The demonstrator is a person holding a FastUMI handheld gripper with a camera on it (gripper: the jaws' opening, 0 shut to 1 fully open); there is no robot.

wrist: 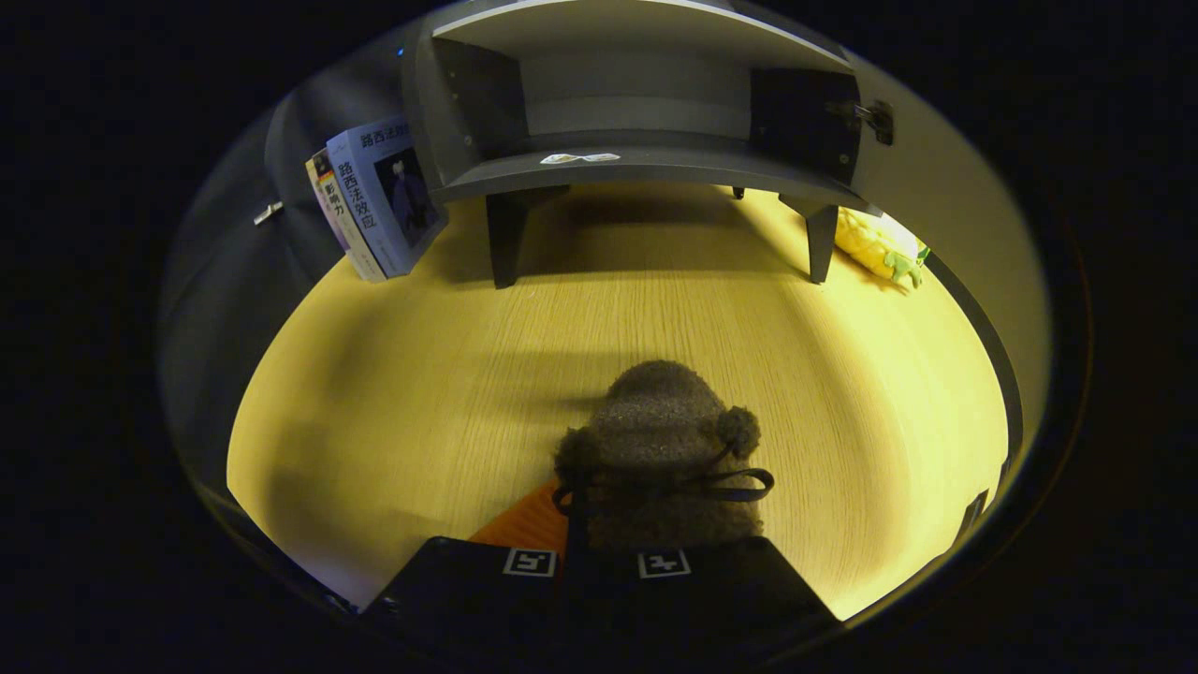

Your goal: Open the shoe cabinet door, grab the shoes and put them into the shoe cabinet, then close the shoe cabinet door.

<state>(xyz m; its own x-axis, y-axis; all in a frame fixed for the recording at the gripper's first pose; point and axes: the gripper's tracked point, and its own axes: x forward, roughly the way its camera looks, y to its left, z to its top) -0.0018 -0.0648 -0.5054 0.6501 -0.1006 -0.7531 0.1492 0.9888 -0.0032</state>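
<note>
Books: two paperback books [374, 201] stand leaning against the left side of the cabinet. The front one has a blue cover.

Counter: the yellow wood-grain counter [393, 374] carries everything here.

Cabinet: the grey shoe cabinet on short dark legs [636, 112] stands far beyond the fingers, at the back of the counter. Its door [945, 234] is swung open on the right side. You can see right into it.

Inside the cabinet: a small white scrap [580, 158] lies on the bottom shelf, near the front edge.

Shoe: the fuzzy brown shoe with two pom-poms and a dark lace bow [660, 449] sits between the fingers, with its toe pointing at the cabinet. It is well apart from the cabinet.

Orange thing: a bit of something orange [524, 524] peeks out by the shoe's left side. I cannot tell what it is.

Fingers: the fingers [599, 562] are close together, one on each side of the shoe's back end. They look to be squeezing it.

Toy: a yellow soft toy with a green bit [880, 248] lies by the cabinet's right leg, next to the open door.
</note>
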